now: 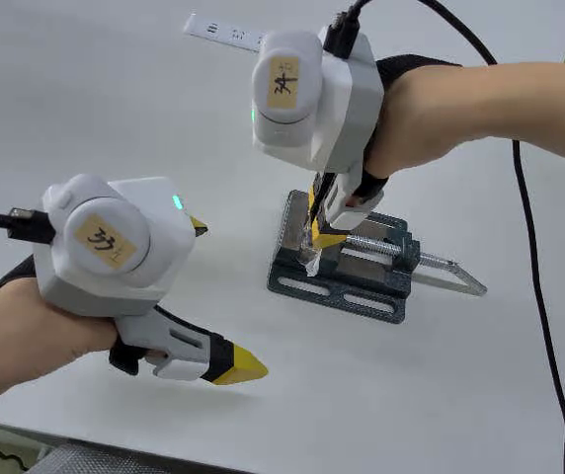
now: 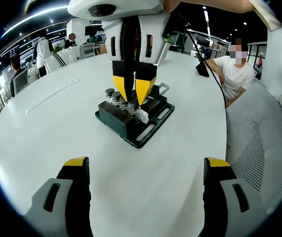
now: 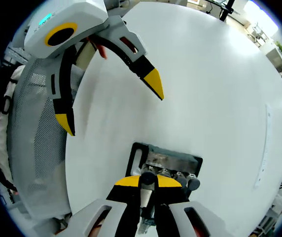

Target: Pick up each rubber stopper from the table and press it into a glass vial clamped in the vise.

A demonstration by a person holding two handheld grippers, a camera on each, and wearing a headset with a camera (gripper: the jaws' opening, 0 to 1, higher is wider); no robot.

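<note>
Where the white table (image 1: pixel 441 395) spreads under everything, the dark vise (image 1: pixel 347 281) stands on it as the fixed mark, its screw handle sticking out to one side.

The left gripper (image 1: pixel 218 296) hangs in the air well to the near left of the vise, its yellow-tipped jaws spread wide with nothing between them. The left gripper view shows bare tabletop between its two tips, with the vise (image 2: pixel 131 128) straight ahead of it.

The right gripper (image 1: pixel 317 232) points down directly over the vise. Its jaws are drawn close together on a grey rubber stopper (image 3: pixel 148 177) that sits on top of a glass vial (image 2: pixel 133 104) clamped in the vise. Seen from the left gripper view, the two yellow tips of the right gripper (image 2: pixel 134 98) almost meet above that vial.

A black cable (image 1: pixel 534 276) runs down past the far right of the vise.

More stoppered vials (image 3: pixel 180 177) stand in a row in the vise, beside the one under the right gripper.

A narrow white strip (image 1: pixel 223 33) lies flat on the table well beyond the vise; its dark marks are too small to read.

Each gripper carries a tan label with handwritten digits: the left label (image 1: pixel 105 242) seems to read 33, the right label (image 1: pixel 283 82) seems to read 34.
</note>
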